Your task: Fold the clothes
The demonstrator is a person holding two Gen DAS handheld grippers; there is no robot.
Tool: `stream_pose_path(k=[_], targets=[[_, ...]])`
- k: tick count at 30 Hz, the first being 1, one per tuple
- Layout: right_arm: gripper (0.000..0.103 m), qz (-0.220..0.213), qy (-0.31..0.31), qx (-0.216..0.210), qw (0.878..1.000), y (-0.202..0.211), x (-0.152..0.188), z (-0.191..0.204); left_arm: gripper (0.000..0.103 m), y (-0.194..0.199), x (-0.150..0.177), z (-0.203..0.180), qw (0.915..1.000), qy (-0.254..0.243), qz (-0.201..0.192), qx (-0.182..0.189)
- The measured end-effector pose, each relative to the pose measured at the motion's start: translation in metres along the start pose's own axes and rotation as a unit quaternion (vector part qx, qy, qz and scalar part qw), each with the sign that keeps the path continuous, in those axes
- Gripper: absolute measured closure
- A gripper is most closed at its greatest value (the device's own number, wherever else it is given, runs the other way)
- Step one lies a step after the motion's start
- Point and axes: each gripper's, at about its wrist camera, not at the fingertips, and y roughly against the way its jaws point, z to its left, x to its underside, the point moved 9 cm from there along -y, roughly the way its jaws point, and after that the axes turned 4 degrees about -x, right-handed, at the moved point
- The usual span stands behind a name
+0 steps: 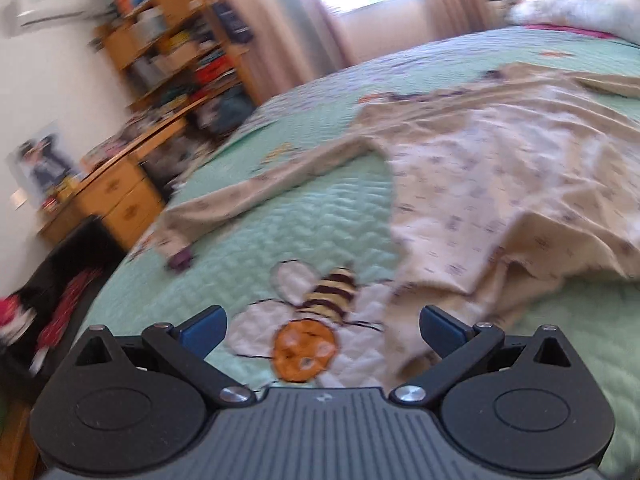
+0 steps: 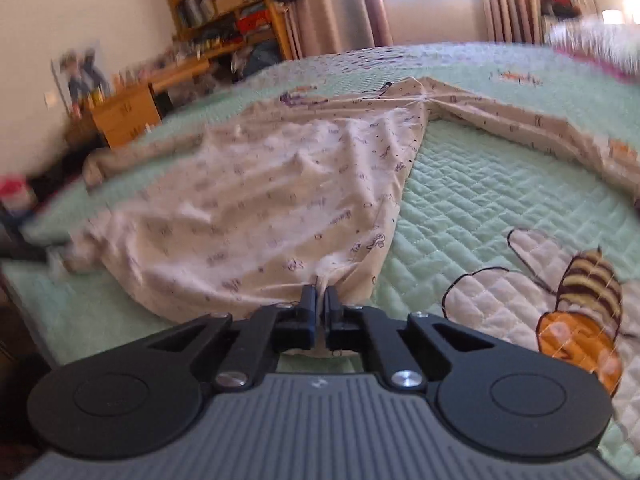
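the supporting surface is a bed covered by a mint-green quilted bedspread [image 1: 312, 216] [image 2: 500, 184] with a stitched zigzag pattern. the bedspread carries appliqué motifs: a striped bee over a white flower with an orange centre [image 1: 316, 320] [image 2: 576, 308], and smaller motifs farther back, too blurred to identify. a cream long-sleeved garment with small purple print [image 1: 500, 168] [image 2: 280, 184] lies directly on the bedspread, wrinkled, its body spread and its sleeves extended outward to both sides. a white fluffy item with a pink edge [image 1: 580, 16] [image 2: 592, 44] rests at the far end of the bed.
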Motion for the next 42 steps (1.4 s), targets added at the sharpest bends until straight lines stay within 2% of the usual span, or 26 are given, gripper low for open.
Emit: stream_pose_path(k=[3,6,10,12,16,20,25,28,31,33,35,37,38,39,40,41,42], targets=[[0.099,-0.025,-0.073,-0.032,0.996,0.021,-0.021,-0.020,0.001,0.002,0.005,-0.006,0.9994,-0.009,-0.013,0.030],[0.103,-0.042,-0.107,-0.023,0.993,0.031,-0.032,-0.044,0.001,0.015,0.005,-0.022,0.9955,-0.032,-0.045,0.077],[0.102,-0.038,-0.114,-0.020,0.993,0.028,-0.028,-0.051,0.001,0.014,0.003,-0.034,0.9931,-0.091,-0.068,0.030],[0.102,-0.032,-0.110,-0.037,0.993,0.024,-0.021,-0.041,0.001,0.013,0.001,-0.041,0.9895,-0.121,-0.078,0.005],[0.098,-0.020,-0.107,-0.042,0.993,0.017,-0.013,-0.035,0.001,0.006,0.005,-0.035,0.9877,-0.142,-0.063,-0.015],[0.097,-0.015,-0.107,-0.042,0.993,0.014,-0.011,-0.036,0.001,0.003,0.004,-0.032,0.9853,-0.159,-0.061,-0.016],[0.096,-0.011,-0.105,-0.044,0.993,0.014,-0.009,-0.036,0.001,-0.001,-0.001,-0.040,0.9758,-0.204,-0.067,-0.040],[0.095,-0.012,-0.101,-0.047,0.994,0.015,-0.009,-0.033,0.001,0.000,-0.005,-0.038,0.9726,-0.214,-0.072,-0.056],[0.082,-0.012,-0.078,-0.048,0.996,0.017,-0.009,-0.025,0.001,0.002,-0.008,-0.040,0.9642,-0.240,-0.085,-0.073],[0.069,-0.013,-0.053,-0.047,0.997,0.019,-0.009,-0.017,0.001,0.003,-0.008,-0.043,0.9596,-0.256,-0.090,-0.076],[0.065,-0.013,-0.028,-0.045,0.998,0.020,-0.008,-0.009,0.001,0.002,-0.008,-0.047,0.9570,-0.267,-0.092,-0.067],[0.059,-0.014,-0.004,-0.044,0.999,0.022,-0.008,-0.001,0.008,0.000,-0.007,-0.050,0.9553,-0.276,-0.091,-0.057],[0.054,-0.014,0.009,-0.043,0.999,0.023,-0.008,0.003,0.021,-0.001,-0.008,-0.051,0.9567,-0.273,-0.087,-0.051],[0.053,-0.014,0.021,-0.042,0.999,0.024,-0.008,0.007,0.044,-0.002,-0.008,-0.051,0.9584,-0.269,-0.084,-0.044],[0.053,-0.014,0.033,-0.042,0.998,0.025,-0.007,0.011,0.058,-0.003,-0.008,-0.051,0.9599,-0.266,-0.080,-0.038],[0.053,-0.015,0.037,-0.041,0.998,0.026,-0.008,0.012,0.082,-0.005,-0.007,-0.051,0.9617,-0.262,-0.074,-0.029],[0.053,-0.017,0.036,-0.041,0.998,0.027,-0.009,0.012,0.091,-0.007,-0.005,-0.051,0.9634,-0.259,-0.067,-0.020]])
